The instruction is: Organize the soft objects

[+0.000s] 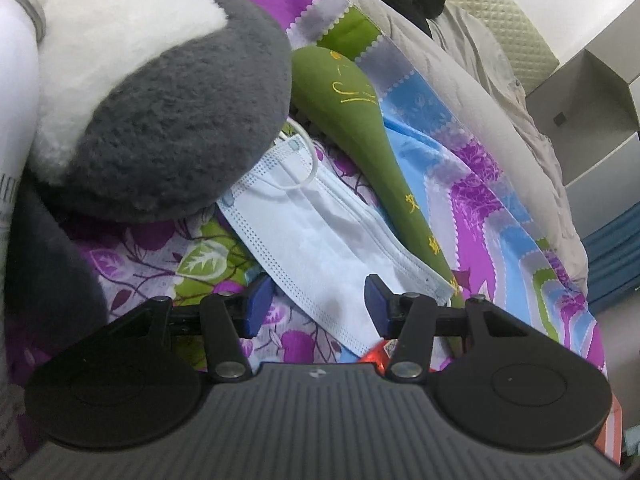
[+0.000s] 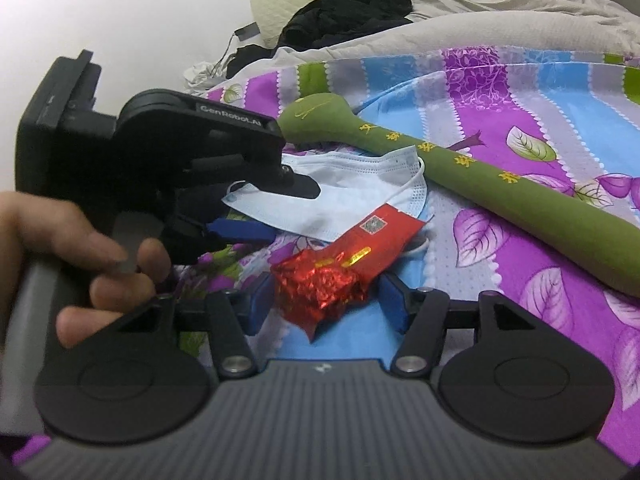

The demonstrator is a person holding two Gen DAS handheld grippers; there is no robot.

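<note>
The right claw (image 2: 322, 304) is standing partly open, its blue pads flanking a red foil packet (image 2: 344, 264) without pressing it. The left claw (image 1: 316, 304) is likewise standing partly open over the near edge of a pale blue face mask (image 1: 320, 236), gripping nothing. Both items are lying on the patterned bed sheet (image 2: 560, 92). Beyond, a green padded mallet (image 2: 480, 172) is lying diagonally; far left, a grey-and-white plush toy (image 1: 160, 100).

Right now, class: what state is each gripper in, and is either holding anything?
Left gripper: open, jaws astride the face mask, not gripping.
Right gripper: open, red foil packet between the jaws, not clamped.
</note>
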